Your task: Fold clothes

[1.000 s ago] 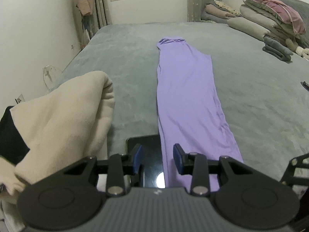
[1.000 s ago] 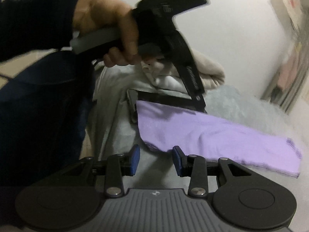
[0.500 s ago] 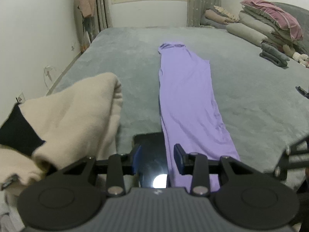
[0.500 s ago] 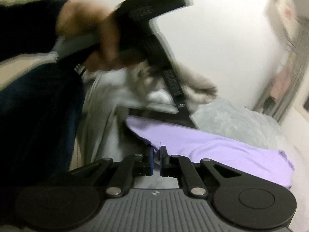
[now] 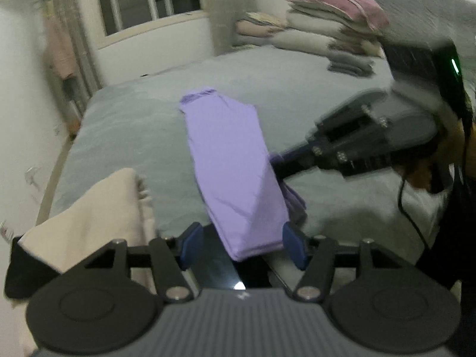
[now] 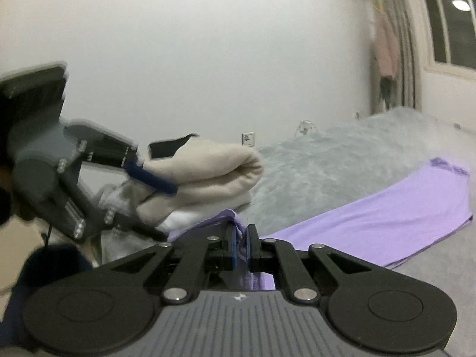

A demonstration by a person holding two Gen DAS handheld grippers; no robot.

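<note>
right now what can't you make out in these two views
- Left wrist view: the dark slab under the purple garment is half covered by cloth and the left hand-held gripper, so what it is stays unclear.
- Left wrist view: the right hand-held gripper is motion-blurred.
- Right wrist view: the garment's near end is hidden behind that gripper's body.

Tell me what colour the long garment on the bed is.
Plain light purple garment, clearest in the left wrist view.
</note>
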